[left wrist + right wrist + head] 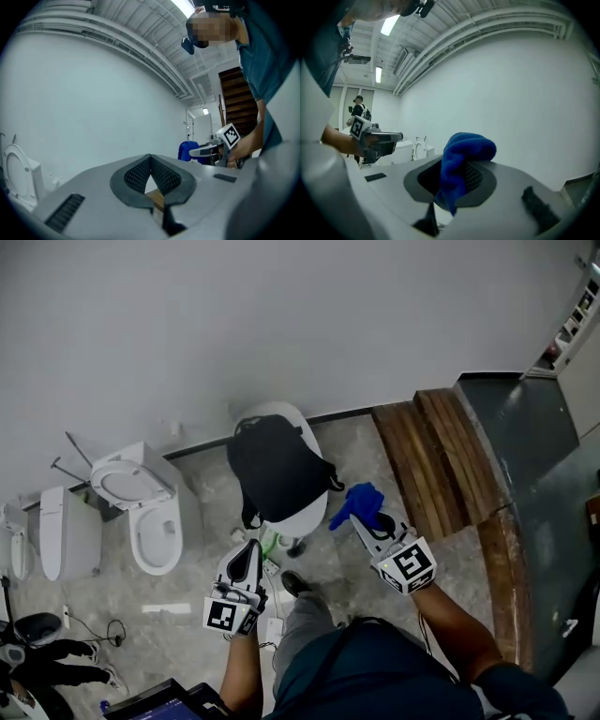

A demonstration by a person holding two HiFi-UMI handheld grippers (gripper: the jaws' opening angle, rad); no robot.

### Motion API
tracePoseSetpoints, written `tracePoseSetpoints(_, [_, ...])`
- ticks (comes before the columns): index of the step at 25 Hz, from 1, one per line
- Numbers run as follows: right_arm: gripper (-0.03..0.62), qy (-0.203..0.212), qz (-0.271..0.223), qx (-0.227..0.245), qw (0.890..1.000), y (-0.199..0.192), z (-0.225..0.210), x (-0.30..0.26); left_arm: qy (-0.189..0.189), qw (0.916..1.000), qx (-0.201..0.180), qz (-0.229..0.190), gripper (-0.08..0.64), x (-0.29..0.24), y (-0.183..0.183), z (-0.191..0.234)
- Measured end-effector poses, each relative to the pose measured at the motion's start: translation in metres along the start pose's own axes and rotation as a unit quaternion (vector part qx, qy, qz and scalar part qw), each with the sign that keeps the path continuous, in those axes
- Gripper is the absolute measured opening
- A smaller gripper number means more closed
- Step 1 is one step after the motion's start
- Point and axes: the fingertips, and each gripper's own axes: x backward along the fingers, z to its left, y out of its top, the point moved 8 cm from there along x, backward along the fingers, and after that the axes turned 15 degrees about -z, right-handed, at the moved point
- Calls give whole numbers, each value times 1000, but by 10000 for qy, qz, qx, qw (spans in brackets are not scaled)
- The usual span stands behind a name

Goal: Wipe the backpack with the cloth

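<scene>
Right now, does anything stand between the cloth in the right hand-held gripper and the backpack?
Nothing visible does. The blue cloth, clamped in the right hand-held gripper, hangs just right of the backpack, with only bare floor between them.

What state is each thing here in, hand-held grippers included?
Left hand-held gripper: shut, empty.
Right hand-held gripper: shut on the cloth.
Cloth: bunched, clamped in the jaws.
Backpack: resting on the white table, untouched.
Toilet beside the backpack: lid up.

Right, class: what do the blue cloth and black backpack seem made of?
Cloth: likely microfibre, matte; fuzzy nap, soft folds. Backpack: probably synthetic fabric, matte black; soft sagging shape, no shine, weave too small to see.
</scene>
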Motion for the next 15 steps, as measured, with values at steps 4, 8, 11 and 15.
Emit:
tracePoseSetpoints(4, [49, -182, 199, -76, 9996, -45, -29, -69, -479, 9987, 136, 61, 3, -54, -31, 58])
tracePoseSetpoints(8, [49, -425, 236, -218, 9986, -97, -58, -122, -798, 9965, 5, 252, 3, -105, -72, 93])
tracePoseSetpoints(11, [49, -563, 341, -282, 9974, -142, -84, -149, -605, 9975, 74, 372, 3, -128, -102, 114])
tracePoseSetpoints(15, [49, -552, 697, -445, 9950, -209, -122, -169, -330, 9981, 173, 483, 3, -156, -144, 145])
